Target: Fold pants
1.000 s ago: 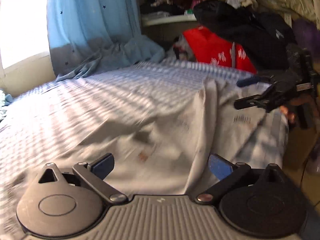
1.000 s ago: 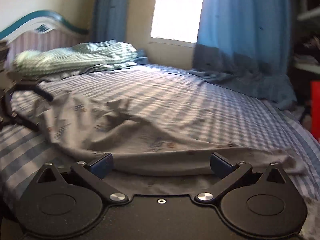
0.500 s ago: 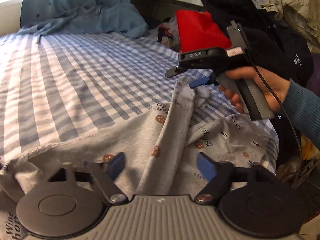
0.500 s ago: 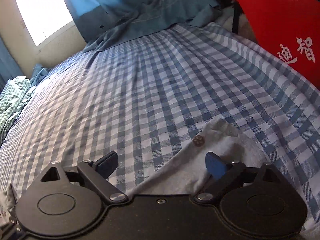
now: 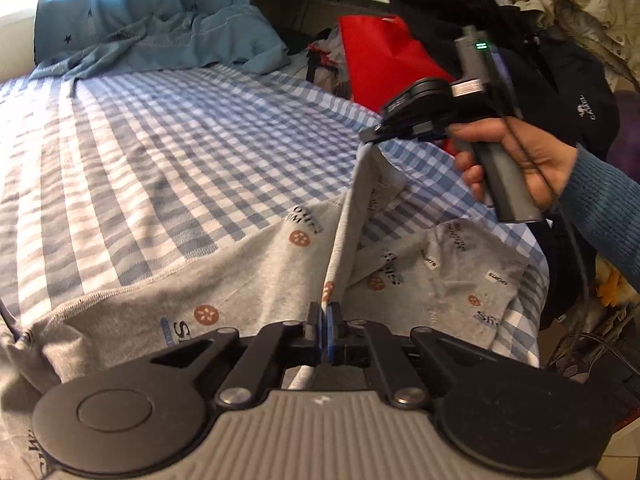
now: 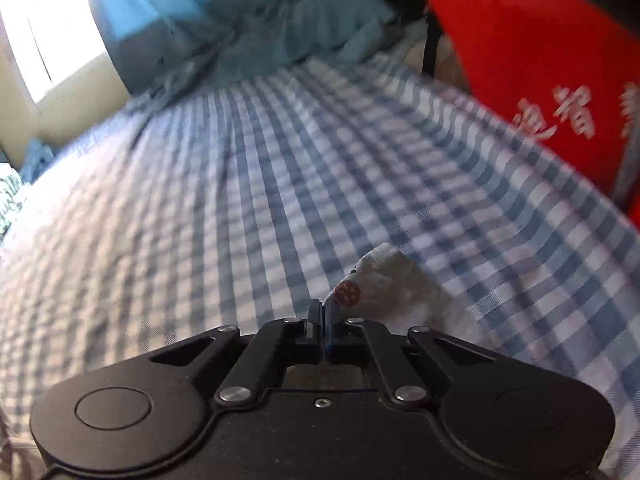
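Grey printed pants (image 5: 256, 280) lie across the near edge of a blue checked bed (image 5: 160, 152). My left gripper (image 5: 325, 316) is shut on a raised fold of the pants. That fold runs taut up to my right gripper (image 5: 370, 136), held by a hand (image 5: 516, 160) at the right, and it is shut on the fabric's far end. In the right wrist view my right gripper (image 6: 322, 312) pinches a grey corner of the pants (image 6: 384, 280) above the checked sheet (image 6: 240, 200); this view is blurred.
A red bag (image 5: 380, 64) and dark clothes (image 5: 560, 80) are piled at the bed's right side. A blue curtain (image 5: 140, 4) drapes onto the far end of the bed. A window (image 6: 40, 32) lies beyond. Cables (image 5: 580, 344) hang at the right.
Both grippers closed from wide open onto the pants' edge. The fabric between them rose into a taut ridge off the bed. Both views swung toward the red bag.
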The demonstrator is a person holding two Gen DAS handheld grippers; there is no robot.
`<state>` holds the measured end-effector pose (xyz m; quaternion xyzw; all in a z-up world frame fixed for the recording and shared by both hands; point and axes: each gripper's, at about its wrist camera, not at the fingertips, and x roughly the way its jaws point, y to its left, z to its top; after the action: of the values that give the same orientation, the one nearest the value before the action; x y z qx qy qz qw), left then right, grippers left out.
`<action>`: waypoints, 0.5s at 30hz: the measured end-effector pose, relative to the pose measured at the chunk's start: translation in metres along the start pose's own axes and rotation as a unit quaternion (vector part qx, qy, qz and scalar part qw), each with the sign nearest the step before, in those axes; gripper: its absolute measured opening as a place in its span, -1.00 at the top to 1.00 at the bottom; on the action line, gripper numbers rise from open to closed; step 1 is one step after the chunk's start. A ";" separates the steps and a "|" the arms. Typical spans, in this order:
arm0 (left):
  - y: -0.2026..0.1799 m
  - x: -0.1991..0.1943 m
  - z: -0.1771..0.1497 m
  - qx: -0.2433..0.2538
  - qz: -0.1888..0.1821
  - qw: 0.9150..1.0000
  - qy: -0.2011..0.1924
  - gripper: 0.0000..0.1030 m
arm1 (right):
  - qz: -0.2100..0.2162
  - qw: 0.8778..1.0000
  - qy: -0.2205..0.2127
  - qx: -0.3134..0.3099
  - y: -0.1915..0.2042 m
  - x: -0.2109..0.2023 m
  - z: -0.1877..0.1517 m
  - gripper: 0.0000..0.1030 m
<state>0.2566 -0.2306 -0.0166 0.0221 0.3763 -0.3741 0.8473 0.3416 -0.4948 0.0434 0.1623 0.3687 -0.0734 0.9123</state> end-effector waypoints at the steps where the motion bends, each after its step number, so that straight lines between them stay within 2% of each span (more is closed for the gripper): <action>1: -0.004 -0.003 0.000 0.005 0.000 1.000 -0.003 0.97 | 0.009 1.000 -0.019 0.004 -0.006 -0.020 -0.001 1.00; 5: -0.018 -0.014 -0.007 0.023 -0.010 1.000 -0.004 0.99 | 0.039 0.994 -0.085 0.052 -0.044 -0.104 -0.023 1.00; 8: -0.034 -0.020 -0.021 0.054 -0.026 0.998 0.010 0.99 | 0.041 0.991 -0.102 0.082 -0.077 -0.146 -0.064 1.00; 12: -0.051 -0.015 -0.044 0.091 -0.027 0.995 0.038 0.99 | 0.017 0.992 -0.076 0.100 -0.112 -0.157 -0.127 1.00; 15: -0.054 -0.010 -0.056 0.091 -0.017 0.994 0.052 0.99 | 0.011 0.988 -0.052 0.143 -0.135 -0.148 -0.168 1.00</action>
<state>0.1821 -0.2457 -0.0375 0.1122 0.3842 -0.4199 0.8146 0.0920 -0.5599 0.0004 0.2914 0.3048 -0.1241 0.8982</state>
